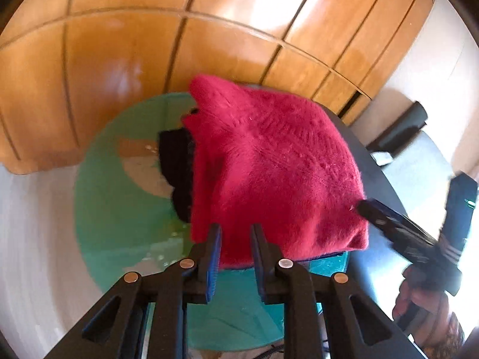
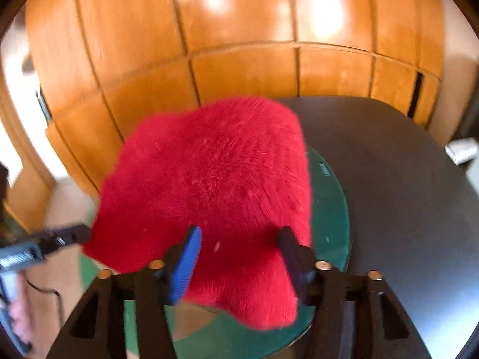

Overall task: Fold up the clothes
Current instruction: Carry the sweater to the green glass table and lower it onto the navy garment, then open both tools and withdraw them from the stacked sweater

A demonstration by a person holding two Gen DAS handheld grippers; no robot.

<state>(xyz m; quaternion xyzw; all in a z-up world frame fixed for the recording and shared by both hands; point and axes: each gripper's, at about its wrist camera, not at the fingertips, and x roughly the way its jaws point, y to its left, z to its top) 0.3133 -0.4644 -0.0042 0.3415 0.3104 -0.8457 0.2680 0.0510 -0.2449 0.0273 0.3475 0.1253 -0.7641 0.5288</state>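
Both my grippers, left (image 1: 236,239) and right (image 2: 239,242), stand parted around the red sweater (image 1: 269,164), whose near hem they hide; bare table (image 2: 404,179) lies at three o'clock.

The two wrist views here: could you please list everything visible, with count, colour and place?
sweater: one, red and fluffy, folded, on the green mat
dark garment: one, black, showing at the sweater's left edge
mat: one, green, round, under the sweater
table: one, dark grey, right of the mat
cabinets: wooden panels, orange-brown, behind
left gripper: black with blue pads, jaws apart at the sweater's near edge
right gripper: black with blue pad, jaws astride the sweater
hand: one, holding the right gripper
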